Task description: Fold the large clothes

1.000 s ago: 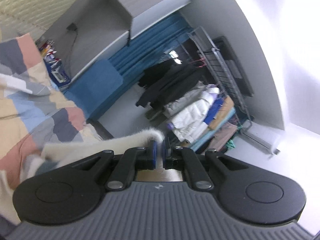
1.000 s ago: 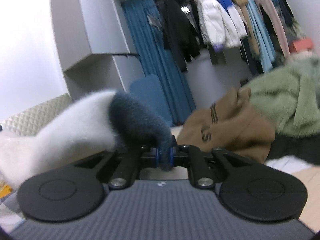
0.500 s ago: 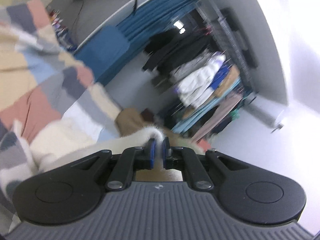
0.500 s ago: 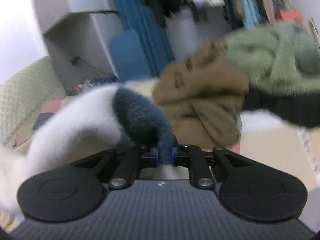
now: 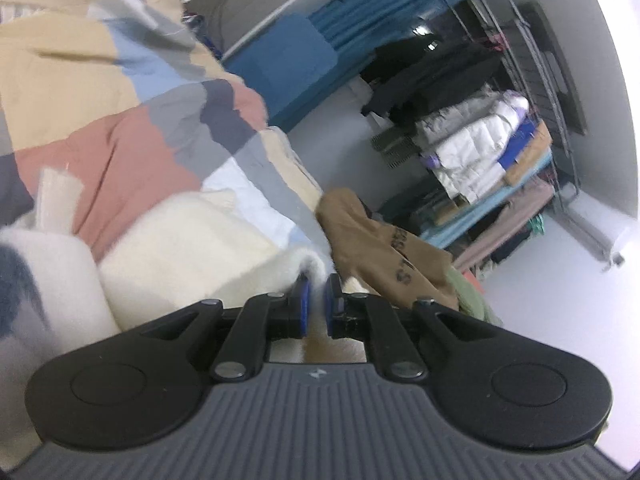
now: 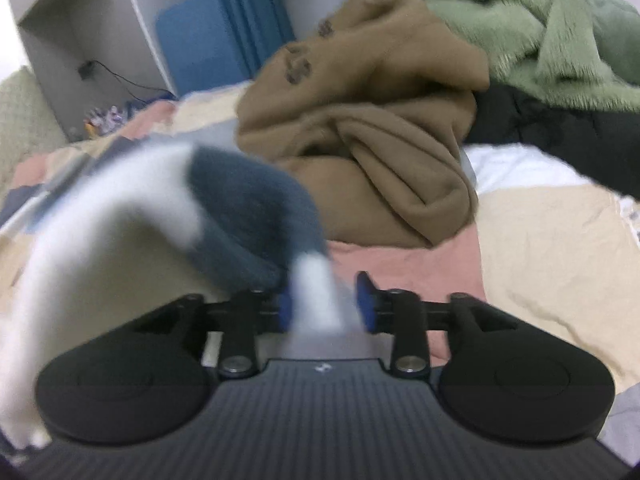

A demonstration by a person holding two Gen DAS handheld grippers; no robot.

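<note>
A fluffy cream-white garment with dark blue-grey patches (image 5: 180, 248) lies over the patchwork bed. My left gripper (image 5: 316, 300) is shut on its cream edge, low over the bed. In the right wrist view the same garment (image 6: 120, 240) hangs to the left, with its blue-grey part (image 6: 248, 216) near the pads. My right gripper (image 6: 326, 308) has its jaws apart with a white fold of the garment lying loosely between them.
A brown hoodie (image 6: 360, 140) is heaped on the bed ahead, with a green fleece (image 6: 540, 28) and a black garment (image 6: 560, 120) behind it. The patchwork quilt (image 5: 100, 100) covers the bed. A clothes rack (image 5: 480, 140) stands by the wall.
Both grippers have come down toward the bed with the garment. The right gripper's jaws have opened from their tight grip on the blue-grey part. The left stays shut.
</note>
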